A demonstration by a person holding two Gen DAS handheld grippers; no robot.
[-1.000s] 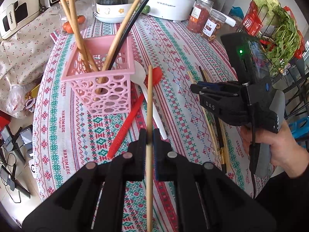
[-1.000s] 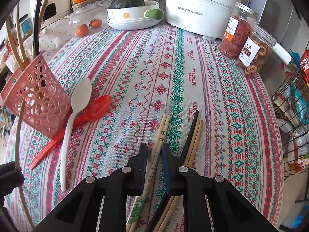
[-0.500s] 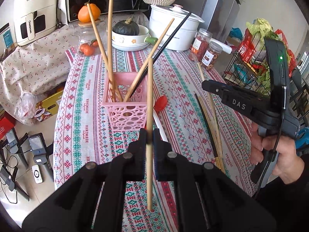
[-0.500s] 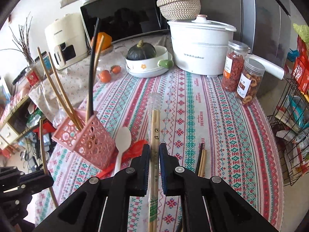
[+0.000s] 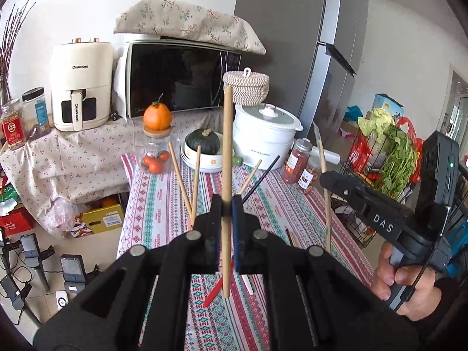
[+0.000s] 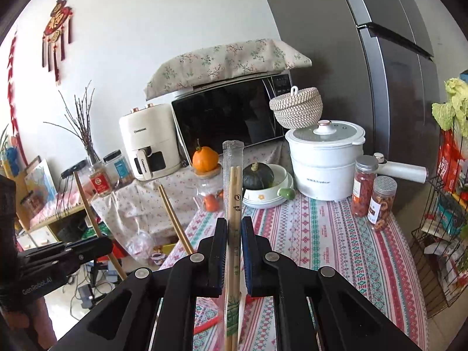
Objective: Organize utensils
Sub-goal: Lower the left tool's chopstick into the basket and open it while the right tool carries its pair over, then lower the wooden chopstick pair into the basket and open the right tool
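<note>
Both jaws pinch upright chopsticks: bare chopstick, wrapped pair.

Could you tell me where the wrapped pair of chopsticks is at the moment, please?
The wrapped pair of chopsticks stands upright between the right gripper's fingers, centre of the right wrist view, above the tablecloth.

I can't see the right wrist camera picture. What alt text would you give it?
A black claw is shut on wrapped wooden chopsticks held upright above a table with a patterned cloth. Behind stand a white pot, two jars, a dark squash in a bowl, a microwave and an air fryer. The other claw holds a single chopstick at far left.
</note>
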